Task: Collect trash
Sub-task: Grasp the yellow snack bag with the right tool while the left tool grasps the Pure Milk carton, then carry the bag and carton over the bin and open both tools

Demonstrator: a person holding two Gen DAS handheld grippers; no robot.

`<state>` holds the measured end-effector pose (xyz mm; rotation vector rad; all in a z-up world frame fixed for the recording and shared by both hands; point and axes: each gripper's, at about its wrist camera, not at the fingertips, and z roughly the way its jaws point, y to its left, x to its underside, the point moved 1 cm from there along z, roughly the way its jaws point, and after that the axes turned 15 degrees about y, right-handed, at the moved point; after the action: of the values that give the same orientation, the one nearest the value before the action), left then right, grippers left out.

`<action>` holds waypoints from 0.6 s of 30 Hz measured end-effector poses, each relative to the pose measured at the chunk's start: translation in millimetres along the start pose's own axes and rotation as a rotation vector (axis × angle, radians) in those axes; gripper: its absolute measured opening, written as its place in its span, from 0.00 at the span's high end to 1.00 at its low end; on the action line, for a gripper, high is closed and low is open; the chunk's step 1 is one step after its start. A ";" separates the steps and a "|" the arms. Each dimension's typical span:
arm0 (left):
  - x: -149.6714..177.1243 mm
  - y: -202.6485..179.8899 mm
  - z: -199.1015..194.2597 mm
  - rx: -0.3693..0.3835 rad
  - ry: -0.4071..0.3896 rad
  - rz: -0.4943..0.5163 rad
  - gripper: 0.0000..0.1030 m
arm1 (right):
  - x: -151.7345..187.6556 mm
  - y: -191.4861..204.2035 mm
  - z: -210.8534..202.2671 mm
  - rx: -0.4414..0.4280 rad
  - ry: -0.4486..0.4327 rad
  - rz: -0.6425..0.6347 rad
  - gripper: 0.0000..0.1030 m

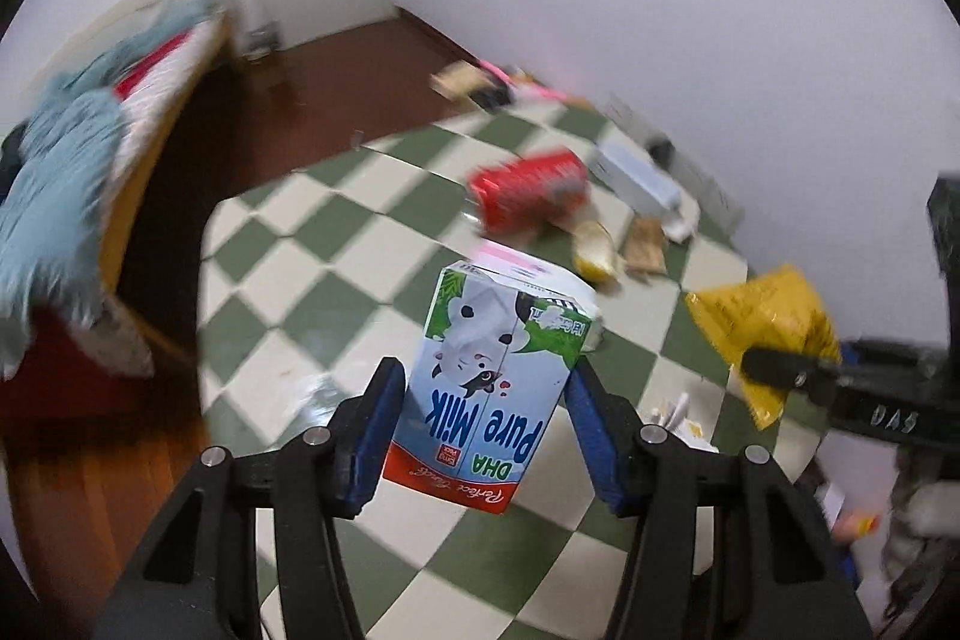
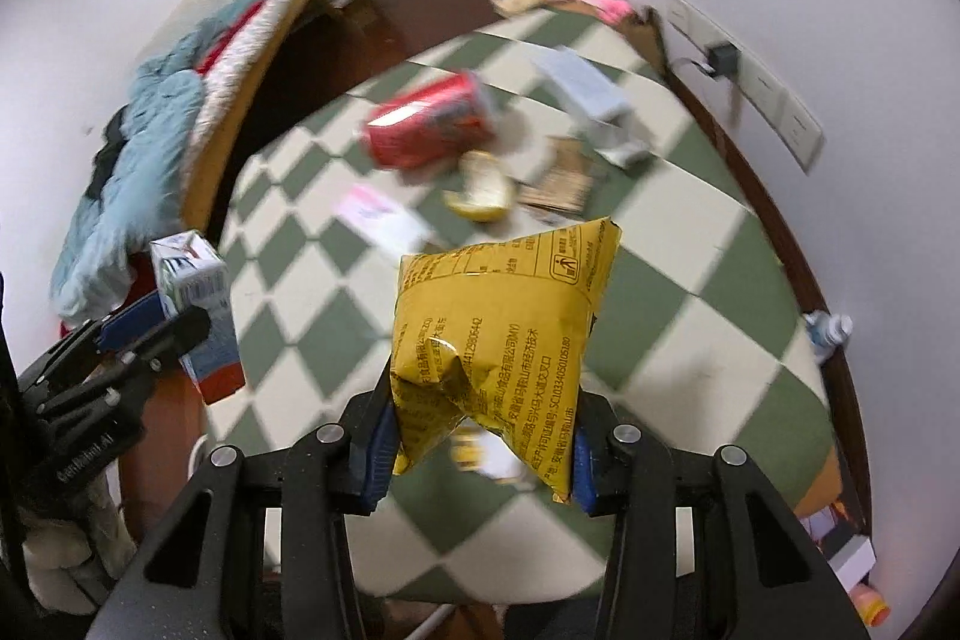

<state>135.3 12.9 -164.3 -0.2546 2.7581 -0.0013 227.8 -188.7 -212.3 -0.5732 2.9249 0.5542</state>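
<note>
My left gripper (image 1: 480, 394) is shut on a blue and white Pure Milk carton (image 1: 492, 376), held upside down above the green and white checkered table (image 1: 300, 250). The carton and left gripper also show in the right wrist view (image 2: 192, 292) at the left. My right gripper (image 2: 480, 436) is shut on a crumpled yellow snack bag (image 2: 498, 334), lifted over the table; the bag shows in the left wrist view (image 1: 768, 322) at the right. More trash lies on the table: a red packet (image 2: 426, 121), a banana peel (image 2: 483, 190), brown wrappers (image 2: 561, 181) and a pink-topped paper (image 2: 378, 214).
A bed with a blue blanket (image 2: 126, 160) stands left of the table. A white box (image 2: 585, 85) and pink items (image 2: 600, 1) lie near the far wall. A wall socket strip with a plug (image 2: 723, 58) is at the right. A small bottle (image 2: 828, 331) sits at the right edge.
</note>
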 end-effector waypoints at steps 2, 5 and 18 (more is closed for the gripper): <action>11.6 24.3 -23.4 -0.015 -0.043 -0.068 0.50 | 3.2 29.6 -5.7 -0.017 -0.010 -0.046 0.54; 37.4 69.2 -56.5 -0.039 -0.092 -0.172 0.50 | 10.9 88.4 -7.6 -0.064 -0.013 -0.137 0.54; 232.6 316.3 -60.2 -0.109 0.053 -0.717 0.50 | 108.5 377.7 172.1 -0.190 0.333 -0.546 0.55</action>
<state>-155.2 280.9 -203.2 -1.2617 2.5613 -0.0445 -10.9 163.7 -266.0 -1.5557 2.8097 0.7153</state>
